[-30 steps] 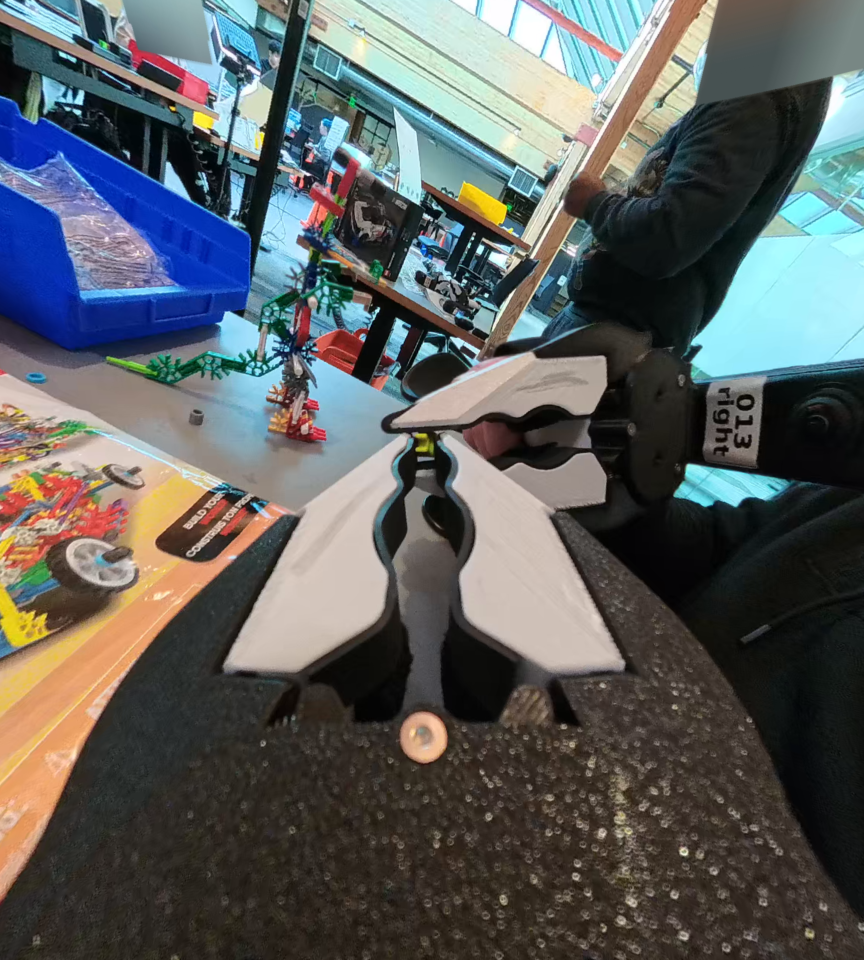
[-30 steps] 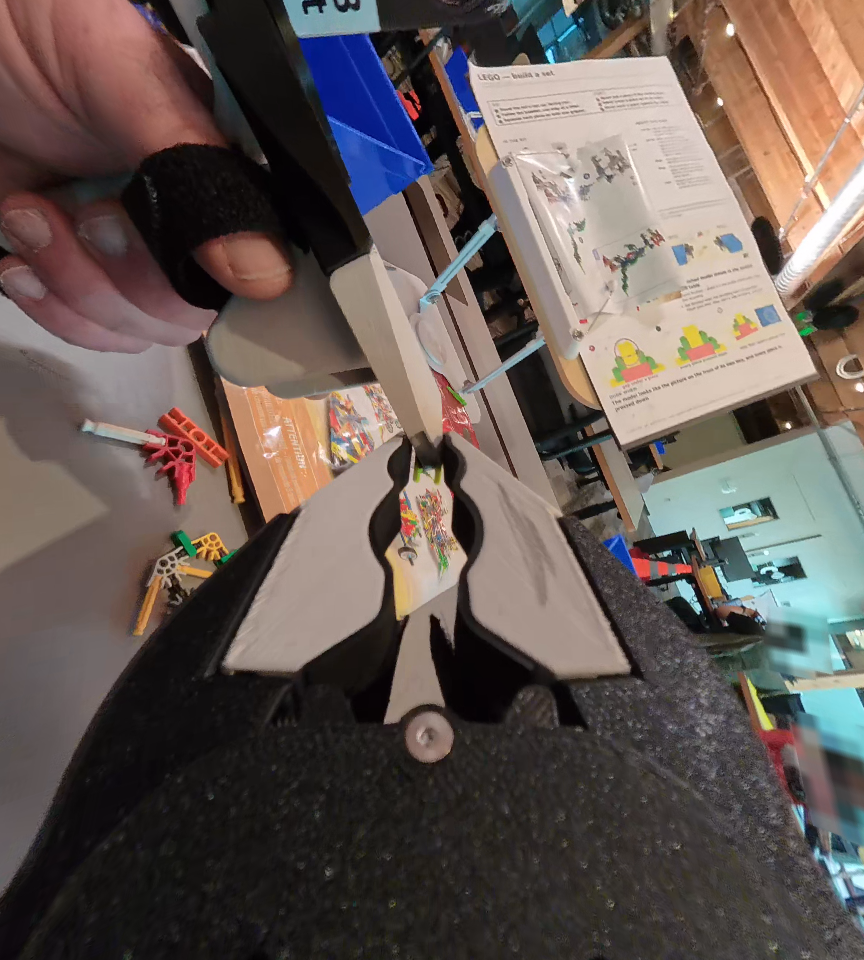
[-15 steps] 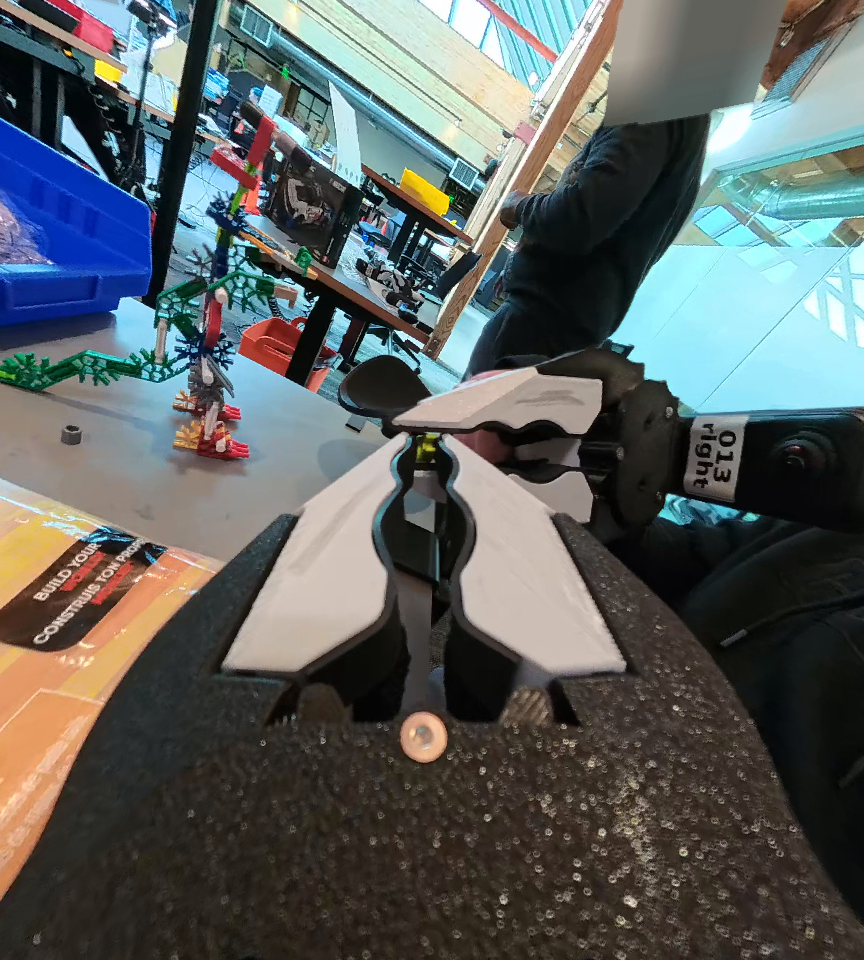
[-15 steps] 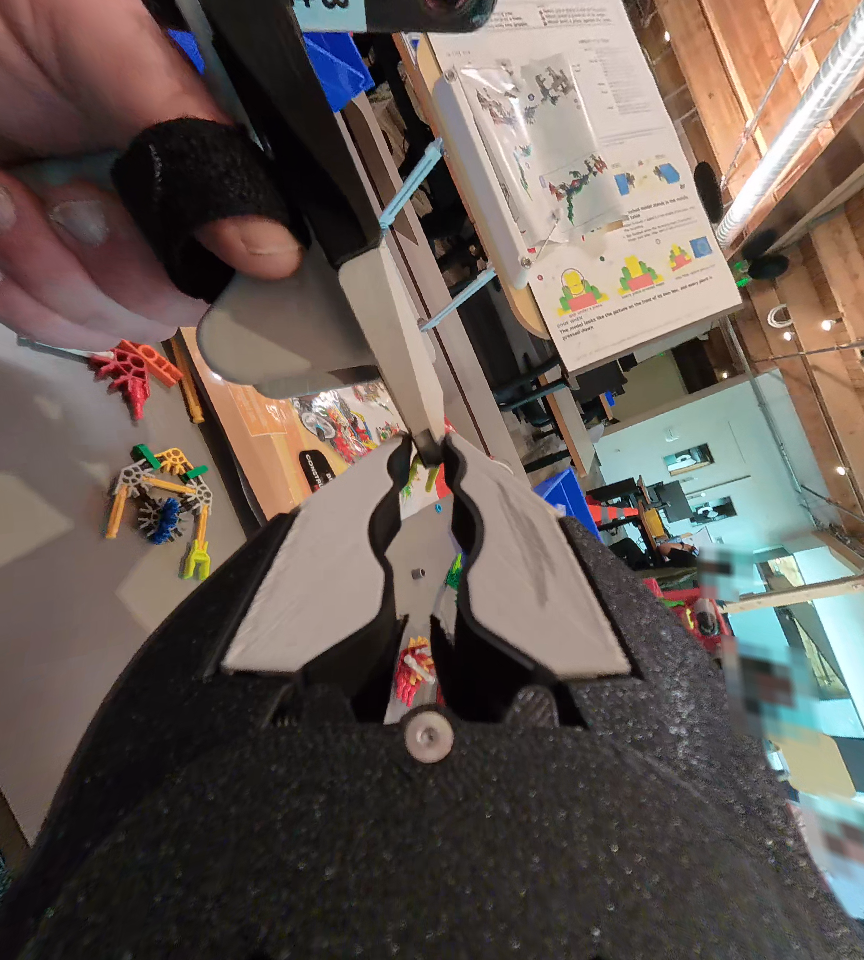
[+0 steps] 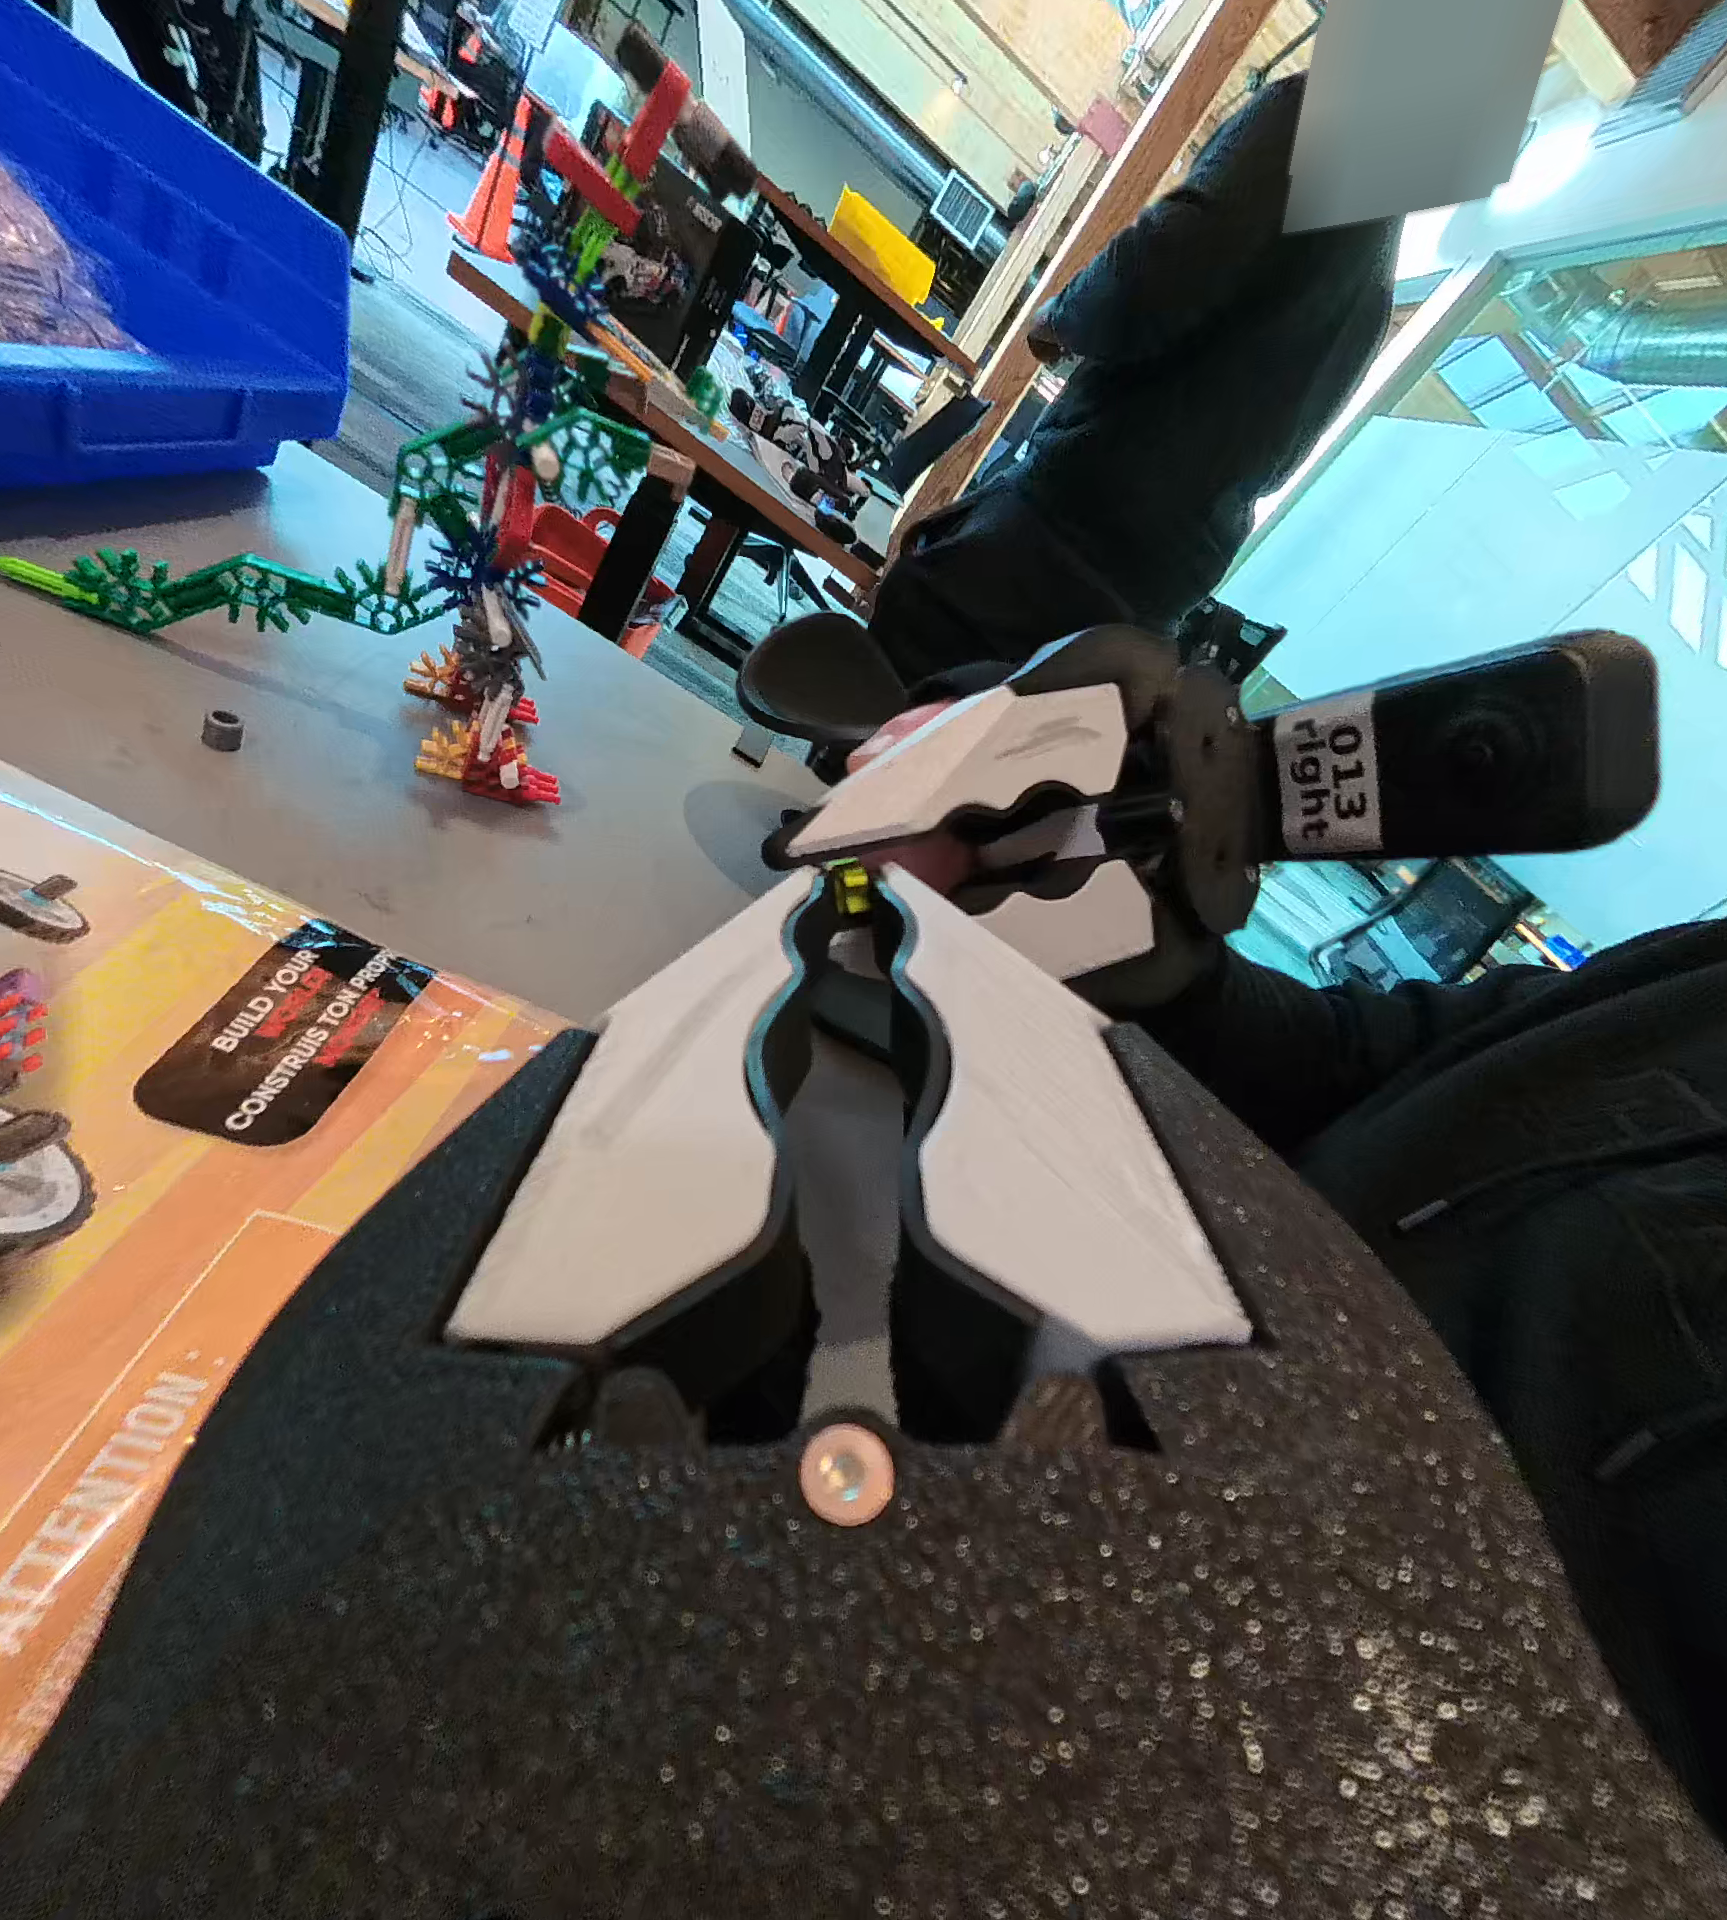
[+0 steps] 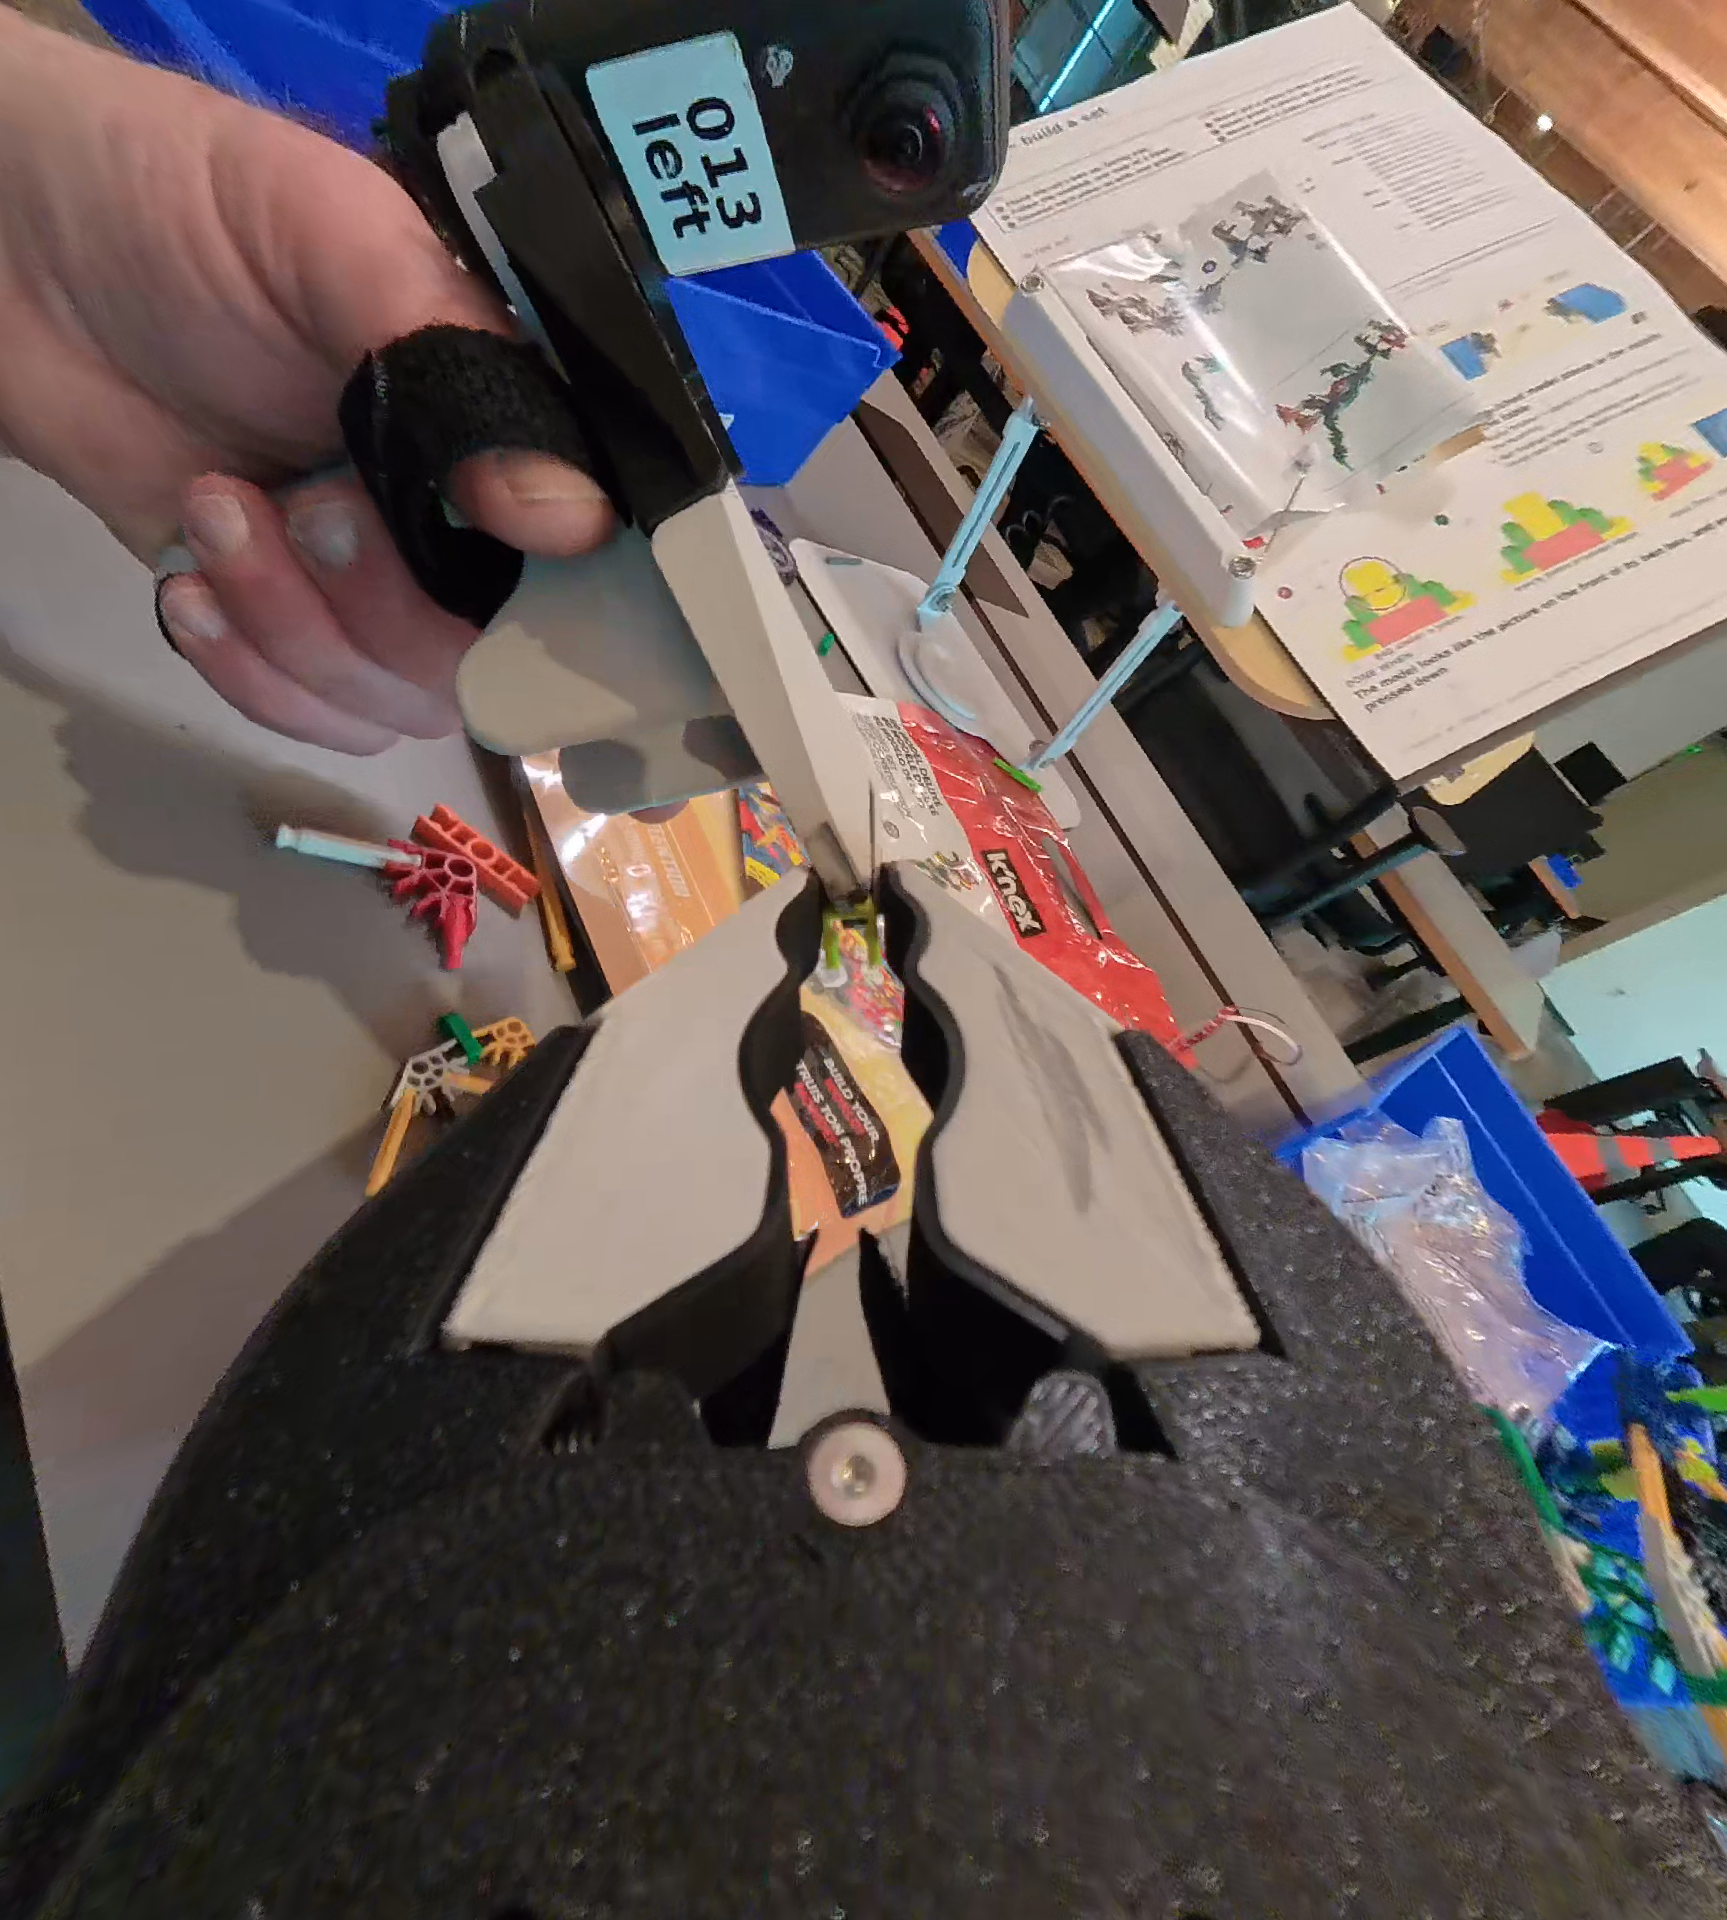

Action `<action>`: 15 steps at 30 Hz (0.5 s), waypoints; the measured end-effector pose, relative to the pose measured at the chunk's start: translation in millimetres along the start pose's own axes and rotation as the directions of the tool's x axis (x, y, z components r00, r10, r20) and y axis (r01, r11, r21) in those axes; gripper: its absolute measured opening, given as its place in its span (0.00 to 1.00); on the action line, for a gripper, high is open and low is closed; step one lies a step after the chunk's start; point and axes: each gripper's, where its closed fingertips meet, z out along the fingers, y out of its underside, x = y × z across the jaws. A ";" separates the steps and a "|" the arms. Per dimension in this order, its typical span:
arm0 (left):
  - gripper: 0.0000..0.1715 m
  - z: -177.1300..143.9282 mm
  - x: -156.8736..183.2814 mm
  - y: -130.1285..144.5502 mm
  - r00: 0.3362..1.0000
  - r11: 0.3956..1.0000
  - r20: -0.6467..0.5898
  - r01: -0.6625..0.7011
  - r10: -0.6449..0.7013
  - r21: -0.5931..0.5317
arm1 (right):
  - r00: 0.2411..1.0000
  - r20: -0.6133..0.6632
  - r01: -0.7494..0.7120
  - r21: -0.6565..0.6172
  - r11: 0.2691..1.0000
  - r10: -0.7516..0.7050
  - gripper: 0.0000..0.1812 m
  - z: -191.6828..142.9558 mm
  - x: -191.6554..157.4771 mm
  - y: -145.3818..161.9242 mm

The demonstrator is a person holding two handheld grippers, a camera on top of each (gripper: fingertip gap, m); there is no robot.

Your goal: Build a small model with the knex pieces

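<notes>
My left gripper [image 5: 846,891] is shut on a small yellow-green connector piece [image 5: 848,896] at its fingertips, held above the grey table [image 5: 319,790]. My right gripper [image 5: 786,847] comes in from the right, shut, its tips meeting the same piece. In the right wrist view the right gripper [image 6: 846,896] pinches the yellow-green piece [image 6: 846,927], and the left gripper [image 6: 831,847], held by a hand [image 6: 163,364], reaches down to it from the upper left. Most of the piece is hidden between the fingertips.
A rod-and-connector model [image 5: 495,582] and a small grey ring [image 5: 223,730] stand on the table by a blue bin [image 5: 163,343]. An orange toy box [image 5: 163,1195] lies at the left. Loose pieces [image 6: 443,883], a red bag [image 6: 1025,904] and an instruction board [image 6: 1358,364] are nearby. A person [image 5: 1150,416] stands behind. Less than 4 cm separates the two grippers' tips. The rod-and-connector model [image 5: 495,582] is about 20 cm from both grippers' fingertips.
Both grippers stay shut, tip to tip on the small piece. The pair has swung and tilted, so the model, box and board have shifted in both views.
</notes>
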 end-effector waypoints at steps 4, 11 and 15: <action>0.02 -6.6 -3.2 -3.0 1.000 1.000 -0.015 0.021 -0.021 0.010 | 1.000 0.001 -0.006 0.034 0.999 0.006 0.04 6.6 0.3 -3.5; 0.04 -18.2 -10.0 -5.9 0.997 0.995 -0.005 0.071 -0.071 0.075 | 0.992 -0.081 0.100 0.032 0.994 -0.097 0.04 20.2 -0.5 -4.7; 0.02 -23.0 -13.7 -6.7 0.998 0.993 0.013 0.062 -0.063 0.098 | 0.994 -0.064 0.091 0.035 0.995 -0.089 0.04 24.9 -2.2 -4.3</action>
